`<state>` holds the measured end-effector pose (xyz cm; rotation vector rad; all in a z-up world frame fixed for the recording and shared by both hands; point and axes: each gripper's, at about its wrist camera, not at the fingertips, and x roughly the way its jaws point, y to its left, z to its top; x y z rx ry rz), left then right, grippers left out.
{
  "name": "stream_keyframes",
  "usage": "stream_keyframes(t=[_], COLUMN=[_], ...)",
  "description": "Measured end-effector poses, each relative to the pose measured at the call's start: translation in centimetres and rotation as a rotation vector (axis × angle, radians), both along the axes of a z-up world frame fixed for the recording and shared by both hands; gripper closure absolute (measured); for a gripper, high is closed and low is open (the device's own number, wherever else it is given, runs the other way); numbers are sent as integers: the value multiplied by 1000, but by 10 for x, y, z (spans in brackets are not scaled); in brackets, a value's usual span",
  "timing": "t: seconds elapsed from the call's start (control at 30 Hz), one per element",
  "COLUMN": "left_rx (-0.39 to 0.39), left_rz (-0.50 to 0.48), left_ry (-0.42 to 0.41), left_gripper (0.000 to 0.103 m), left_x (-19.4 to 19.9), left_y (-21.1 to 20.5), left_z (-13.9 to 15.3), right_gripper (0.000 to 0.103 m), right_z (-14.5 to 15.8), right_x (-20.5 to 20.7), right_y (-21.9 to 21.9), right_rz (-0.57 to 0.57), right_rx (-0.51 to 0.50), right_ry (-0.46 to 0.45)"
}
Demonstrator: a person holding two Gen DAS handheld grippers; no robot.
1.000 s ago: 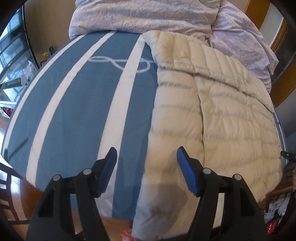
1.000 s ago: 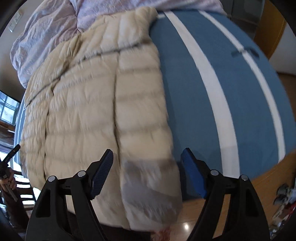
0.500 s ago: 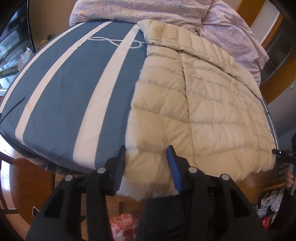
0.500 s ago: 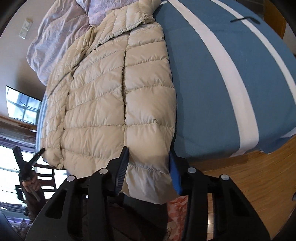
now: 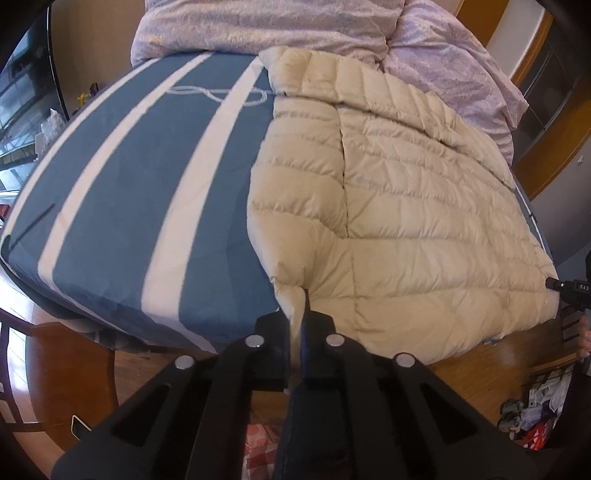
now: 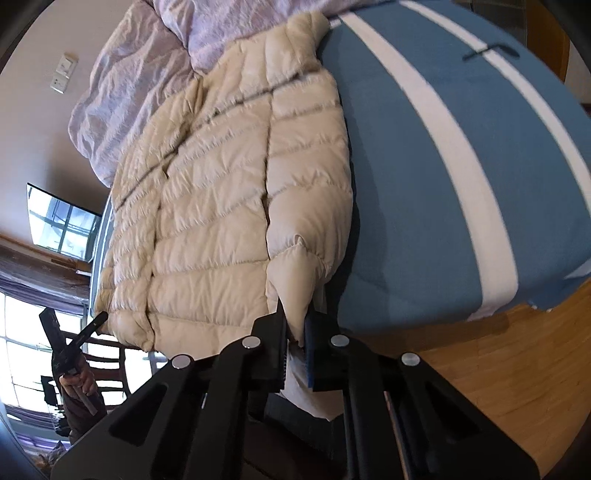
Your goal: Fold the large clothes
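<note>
Cream quilted fabric fills the near part of both views: a puffy down jacket (image 5: 406,206) lies flat on a bed (image 5: 140,192) covered in blue with white stripes, its collar toward the far end where a crumpled lilac duvet (image 5: 258,26) is heaped. My left gripper (image 5: 297,317) has just been closing and now pinches the jacket's near hem, at the corner that lies beside the bare blue cover; the cloth puckers up into a small peak between the black fingers and the rest of the jacket spreads away to the far right. My right gripper (image 6: 295,325) has just been closing too and is clamped on the hem at the near edge of the bed, with a tongue of cream cloth drawn up between its fingers. From there the jacket (image 6: 221,192) runs to the far left and the striped cover (image 6: 443,166) lies to its right. Below the mattress edge is a wooden floor (image 6: 498,362).
</note>
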<state>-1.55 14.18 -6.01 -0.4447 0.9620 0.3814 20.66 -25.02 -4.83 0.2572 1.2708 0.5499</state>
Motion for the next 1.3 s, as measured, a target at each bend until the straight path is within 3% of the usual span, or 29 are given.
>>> stream_keyframes(t=[0.23,0.37,0.6,0.93,1.3], left_rx=[53,98,145,160,165], left_rz=[46,66,101,147,193], left_ry=[-85,-116,-144,-151,-165], left_gripper=[99,99,99,99,99], left_x=[12,33,88,157,211], left_y=[19,29,56,93,123], left_z=[42,63,90,101,102], right_gripper=[96,96,96,96,96], right_z=[38,57,64,62,59], right_x=[18,43,92,151,203], right_y=[13,35,67,109,127], right_rz=[-15,-8,-2,5,-54], right_rx=[21,-15,-107,-213,-182], right_ry=[-104,-176,-237,-287,-285])
